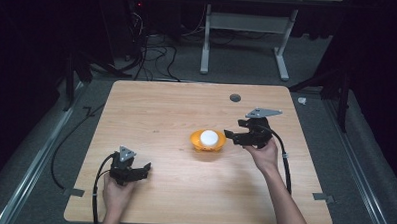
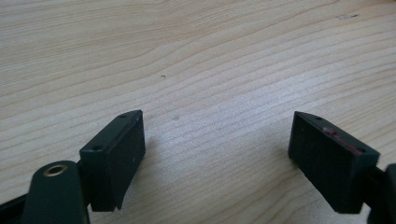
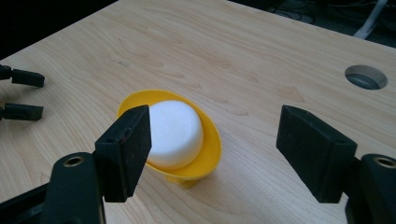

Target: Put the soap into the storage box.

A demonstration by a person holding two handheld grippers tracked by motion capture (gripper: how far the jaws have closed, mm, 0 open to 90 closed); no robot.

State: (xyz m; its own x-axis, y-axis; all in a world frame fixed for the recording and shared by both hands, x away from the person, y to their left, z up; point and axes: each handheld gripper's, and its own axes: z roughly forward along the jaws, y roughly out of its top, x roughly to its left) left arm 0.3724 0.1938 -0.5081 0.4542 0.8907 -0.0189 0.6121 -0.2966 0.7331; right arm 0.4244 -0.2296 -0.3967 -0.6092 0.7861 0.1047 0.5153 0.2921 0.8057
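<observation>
Yellow plastic bowl point(image 1: 207, 143) holding white round puck point(image 1: 211, 137) sits mid light wooden worktop point(image 1: 176, 111). My right fingers point(image 3: 299, 144) spread just beside it; left fingers point(image 2: 116, 154) spread, empty.

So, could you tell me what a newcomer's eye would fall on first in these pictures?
The yellow bowl near the middle of the wooden table, with a white round block sitting in it. Just to its right, the right hand-held gripper points at it, jaws open. The left hand-held gripper, also open, is near the table's front left.

wooden table point(image 1: 151, 105), grey carpet point(image 1: 238, 63), dark room
</observation>
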